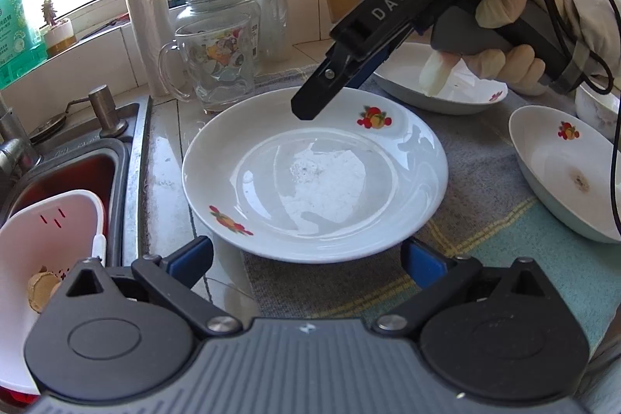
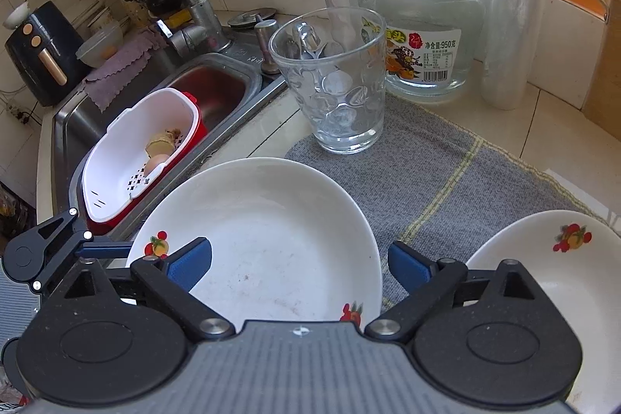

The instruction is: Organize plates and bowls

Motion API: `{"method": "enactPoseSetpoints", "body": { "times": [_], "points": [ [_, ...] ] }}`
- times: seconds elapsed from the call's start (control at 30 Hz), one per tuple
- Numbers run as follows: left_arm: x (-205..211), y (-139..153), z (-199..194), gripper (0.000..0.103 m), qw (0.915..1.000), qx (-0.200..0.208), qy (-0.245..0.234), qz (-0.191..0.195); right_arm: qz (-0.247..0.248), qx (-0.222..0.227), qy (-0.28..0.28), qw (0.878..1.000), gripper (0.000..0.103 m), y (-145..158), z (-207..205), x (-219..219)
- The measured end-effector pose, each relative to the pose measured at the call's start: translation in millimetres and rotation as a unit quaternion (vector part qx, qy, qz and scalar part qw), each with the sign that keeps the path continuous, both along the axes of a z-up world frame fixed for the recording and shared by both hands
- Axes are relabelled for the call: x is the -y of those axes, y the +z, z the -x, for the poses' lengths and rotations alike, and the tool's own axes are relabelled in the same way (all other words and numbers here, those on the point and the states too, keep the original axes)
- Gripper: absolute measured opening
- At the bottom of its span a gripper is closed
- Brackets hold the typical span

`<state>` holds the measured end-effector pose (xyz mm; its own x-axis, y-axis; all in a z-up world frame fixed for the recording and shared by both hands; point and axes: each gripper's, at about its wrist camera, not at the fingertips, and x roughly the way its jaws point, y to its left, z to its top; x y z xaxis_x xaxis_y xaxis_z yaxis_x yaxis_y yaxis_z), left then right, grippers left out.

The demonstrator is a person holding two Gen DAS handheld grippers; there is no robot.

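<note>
White plate point(image 1: 314, 177) lying flat on grey mat point(image 1: 485, 181), near rim overhanging bench beside sink point(image 2: 217, 96), left gripper point(image 1: 306, 260) spread wide at near rim, right gripper point(image 2: 300, 264) spread wide above far rim, nothing clamped, mug point(image 2: 337, 80) just beyond.

A white ceramic plate with fruit motifs point(image 1: 314, 177) sits on a grey woven mat point(image 1: 481, 181) on the counter, just right of the stainless steel sink point(image 1: 77, 158). Behind the plate stand a clear glass mug point(image 1: 213, 64) and a lidded glass jar point(image 1: 217, 6). Right of the plate lie two more fruit-printed white dishes point(image 1: 559, 169). Left of the plate, a white plastic colander basket point(image 2: 136, 158) rests in the sink.
</note>
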<state>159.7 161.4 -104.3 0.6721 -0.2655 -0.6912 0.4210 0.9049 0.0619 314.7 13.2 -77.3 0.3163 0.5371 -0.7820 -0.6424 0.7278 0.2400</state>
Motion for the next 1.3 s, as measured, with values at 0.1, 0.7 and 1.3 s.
{"method": "enactPoseSetpoints", "body": {
  "times": [0.1,0.7,1.3],
  "points": [
    [-2,4,8,0.102,0.9999,-0.004,0.016,0.006,-0.007,0.015,-0.002,1.0,0.103,12,12,7],
    [34,30,80,0.102,0.9937,0.013,0.101,0.046,-0.033,0.092,-0.055,0.994,0.103,45,161,76],
    [119,26,145,0.102,0.999,0.0,0.037,0.026,-0.026,0.09,-0.152,0.984,0.103,24,251,181]
  ]
}}
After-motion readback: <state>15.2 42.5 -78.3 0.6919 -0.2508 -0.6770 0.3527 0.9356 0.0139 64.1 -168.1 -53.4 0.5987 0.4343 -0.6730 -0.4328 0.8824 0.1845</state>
